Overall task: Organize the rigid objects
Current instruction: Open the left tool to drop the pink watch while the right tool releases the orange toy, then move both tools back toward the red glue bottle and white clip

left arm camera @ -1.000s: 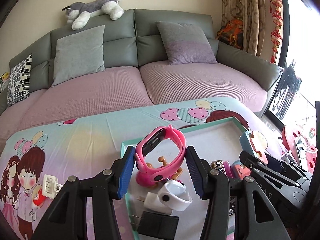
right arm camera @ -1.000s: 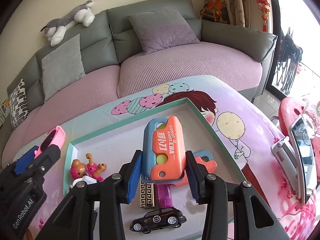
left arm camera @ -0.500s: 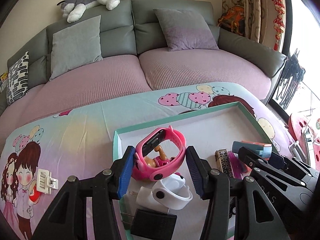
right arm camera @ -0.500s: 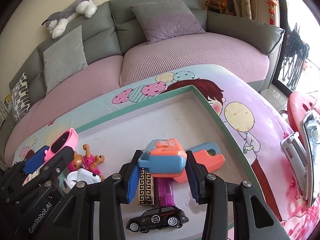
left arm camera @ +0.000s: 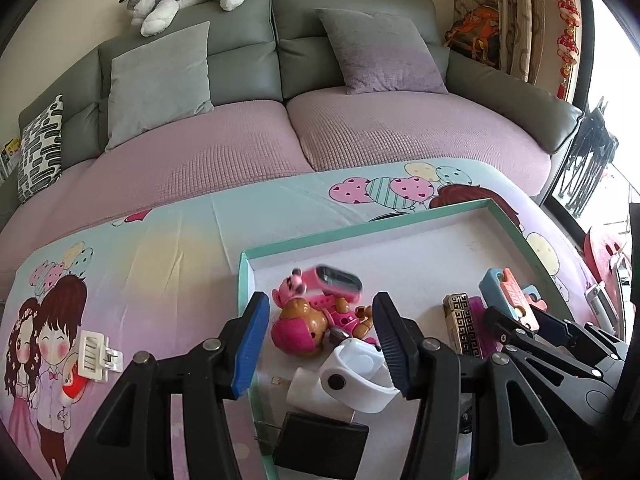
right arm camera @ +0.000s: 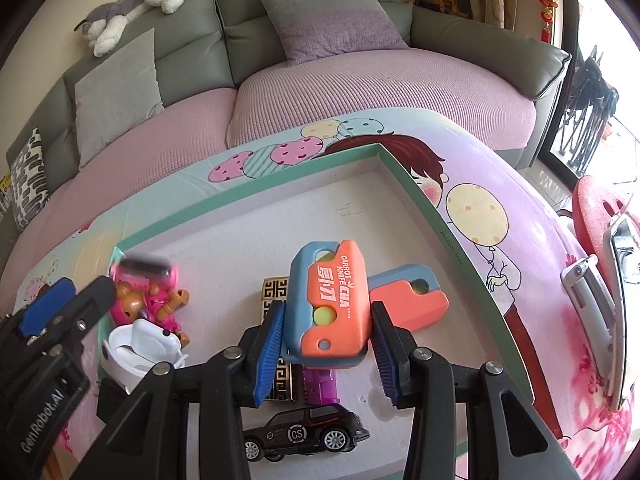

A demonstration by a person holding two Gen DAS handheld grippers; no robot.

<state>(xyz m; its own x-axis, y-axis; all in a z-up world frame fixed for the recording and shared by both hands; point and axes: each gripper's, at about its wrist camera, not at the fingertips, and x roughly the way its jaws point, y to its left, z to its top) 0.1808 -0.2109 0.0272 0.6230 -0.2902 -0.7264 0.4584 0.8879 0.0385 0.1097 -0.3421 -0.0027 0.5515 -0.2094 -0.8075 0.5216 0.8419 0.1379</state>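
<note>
Here, the downward-tilted right gripper clamps a carrot knife toy above the tray; the left gripper gapes empty over a doll, blurred pink watch beyond.

Your left hand-held gripper and right hand-held gripper match: black angular linkage arms, silver screws at the pivots, blue ribbed pads. The left one's side reads "GenRobot.AI" in white.
</note>
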